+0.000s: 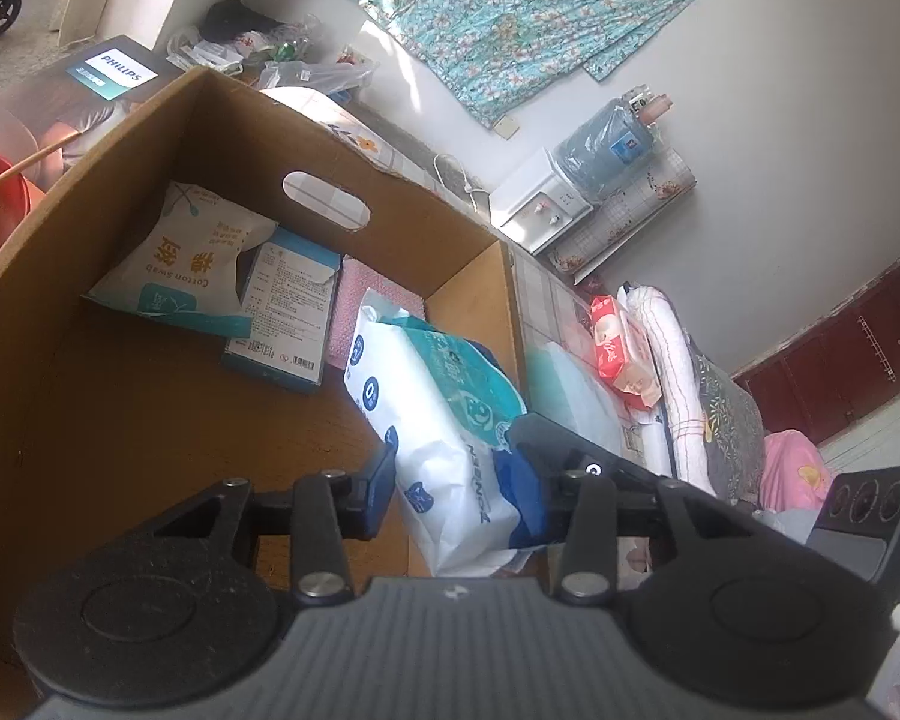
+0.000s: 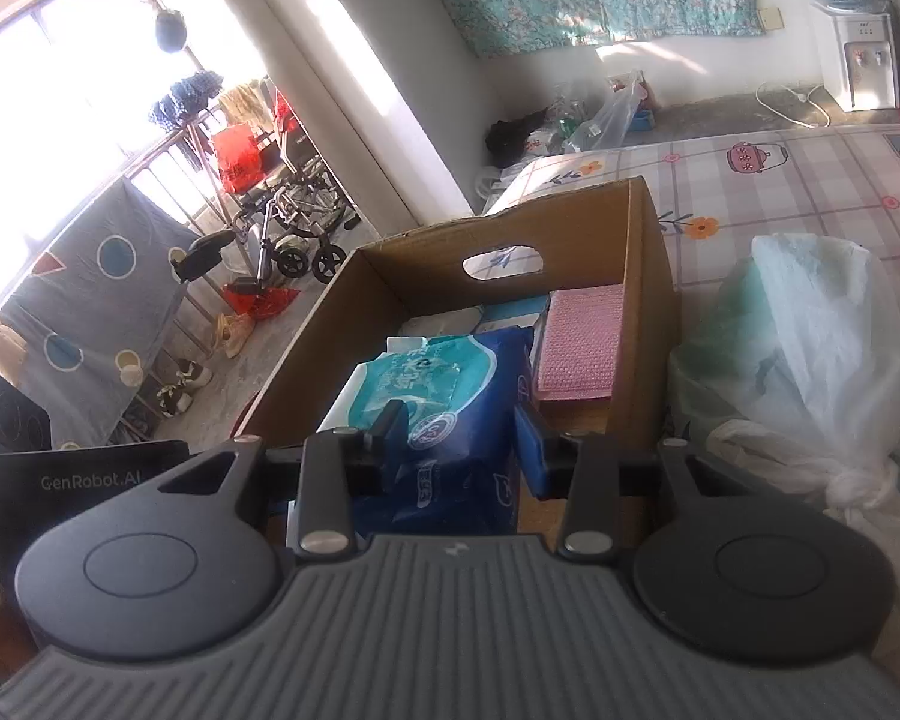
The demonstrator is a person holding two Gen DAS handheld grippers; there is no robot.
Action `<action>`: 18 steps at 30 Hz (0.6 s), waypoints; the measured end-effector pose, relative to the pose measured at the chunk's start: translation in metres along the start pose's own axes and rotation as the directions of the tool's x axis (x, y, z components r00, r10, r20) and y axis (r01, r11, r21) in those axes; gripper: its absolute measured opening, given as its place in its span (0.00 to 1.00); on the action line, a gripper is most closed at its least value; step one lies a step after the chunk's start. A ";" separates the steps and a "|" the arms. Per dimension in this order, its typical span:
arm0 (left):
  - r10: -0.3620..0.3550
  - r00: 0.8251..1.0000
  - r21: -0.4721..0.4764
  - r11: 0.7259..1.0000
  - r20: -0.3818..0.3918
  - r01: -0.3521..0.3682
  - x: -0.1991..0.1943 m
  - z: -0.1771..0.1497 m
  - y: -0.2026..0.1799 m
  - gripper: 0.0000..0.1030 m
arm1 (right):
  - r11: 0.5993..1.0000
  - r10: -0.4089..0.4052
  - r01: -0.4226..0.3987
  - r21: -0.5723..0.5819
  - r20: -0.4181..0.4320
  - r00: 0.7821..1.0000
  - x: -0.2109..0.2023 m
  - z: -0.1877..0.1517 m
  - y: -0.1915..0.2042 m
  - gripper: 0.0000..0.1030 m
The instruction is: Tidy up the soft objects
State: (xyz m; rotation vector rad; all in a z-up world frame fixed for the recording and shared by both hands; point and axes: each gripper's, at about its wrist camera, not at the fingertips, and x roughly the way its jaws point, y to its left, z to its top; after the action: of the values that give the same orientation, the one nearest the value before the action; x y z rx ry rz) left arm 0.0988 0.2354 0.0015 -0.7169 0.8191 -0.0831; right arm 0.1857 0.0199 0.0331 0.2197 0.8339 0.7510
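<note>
A cardboard box [image 1: 240, 138] stands open on the bed. A soft tissue pack [image 1: 450, 396], white, teal and blue, lies in it against the right wall. My left gripper [image 1: 462, 456] is open, its fingers on either side of the pack's white end with no visible squeeze. In the right wrist view my right gripper [image 2: 459, 426] is shut on the blue end of the same tissue pack [image 2: 450, 372], which creases between the pads. Deeper in the box [image 2: 648, 276] lie a cotton swab bag [image 1: 174, 264], a teal carton [image 1: 288, 312] and a pink cloth [image 2: 582, 348].
A red tissue pack [image 1: 624, 354] and folded quilts [image 1: 690, 396] lie right of the box. A knotted white plastic bag [image 2: 810, 348] bulges beside the box's right wall. Behind stand a water dispenser [image 2: 858, 60] and a wheelchair [image 2: 288, 210].
</note>
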 end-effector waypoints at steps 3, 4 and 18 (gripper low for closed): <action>0.070 0.994 -0.011 0.997 -0.089 -0.072 0.026 0.003 0.012 0.47 | 1.000 0.013 -0.013 -0.013 0.001 1.000 -0.008 -0.005 -0.006 0.37; 0.089 0.991 -0.009 0.996 -0.105 -0.090 0.031 0.003 0.014 0.47 | 1.000 0.020 -0.020 -0.009 0.003 1.000 -0.012 -0.007 -0.007 0.38; 0.228 0.917 0.058 0.973 -0.328 -0.222 0.081 -0.010 0.023 0.54 | 0.988 0.068 -0.078 0.130 0.083 0.994 -0.063 -0.019 -0.056 0.38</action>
State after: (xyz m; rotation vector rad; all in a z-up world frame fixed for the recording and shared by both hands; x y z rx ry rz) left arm 0.1432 0.2205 -0.0696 -0.5924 1.2203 -0.0040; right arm 0.1728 -0.0654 0.0319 0.3983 0.8059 0.7510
